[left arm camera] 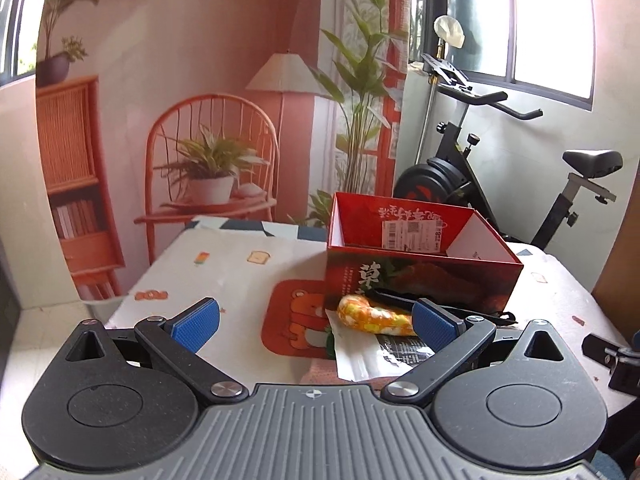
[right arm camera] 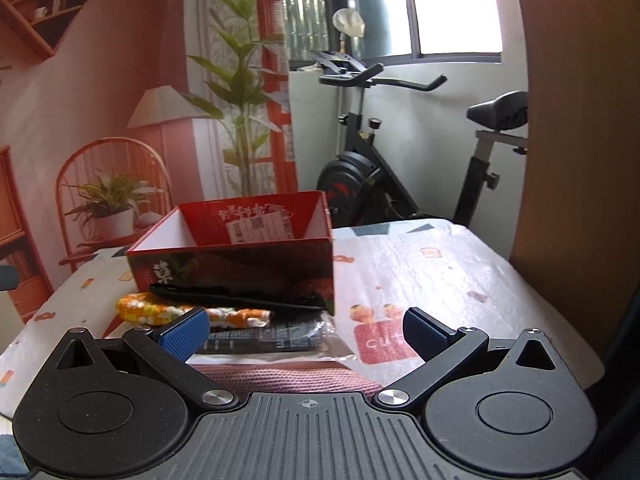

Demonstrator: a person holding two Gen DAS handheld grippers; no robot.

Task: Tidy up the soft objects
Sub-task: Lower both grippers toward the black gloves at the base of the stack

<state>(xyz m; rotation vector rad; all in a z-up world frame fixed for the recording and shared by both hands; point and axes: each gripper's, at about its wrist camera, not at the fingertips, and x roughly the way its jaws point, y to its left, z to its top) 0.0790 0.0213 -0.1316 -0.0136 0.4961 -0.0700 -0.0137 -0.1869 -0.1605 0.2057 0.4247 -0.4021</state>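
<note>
The orange-and-yellow flowered soft piece [left arm camera: 374,316] lies on the table just in front of the red box [left arm camera: 420,268], and we see it from both wrists; in the right wrist view it [right arm camera: 192,312] stretches from the box's near left corner toward the middle of the box front. A black strap-like item [right arm camera: 236,296] lies across it, right against the foot of the box [right arm camera: 240,256], and we cannot tell whether the two touch. Nearer to us, a printed plastic packet [right arm camera: 272,340] rests flat, silvery at its edges and dark with white lettering in the middle, and partly under the flowered piece. At the bottom of the right wrist view a strip of pink knitted fabric [right arm camera: 296,378] shows just ahead of the tool body. The box stands open at the top, with a white shipping label [left arm camera: 412,234] on its inner far wall. Our left gripper [left arm camera: 316,320] hangs above the table with its jaws spread wide and nothing between its blue pads [left arm camera: 196,322]; the flowered piece sits beside its right pad. Our right gripper [right arm camera: 304,330] is likewise spread apart and empty, above the packet. The table [left arm camera: 224,264] wears a pale cloth printed with small pictures, and an orange bear mat [left arm camera: 296,320] lies on it left of the packet. Behind the table stand an exercise bike [right arm camera: 404,176] and a printed backdrop [left arm camera: 192,92] of a room.
</note>
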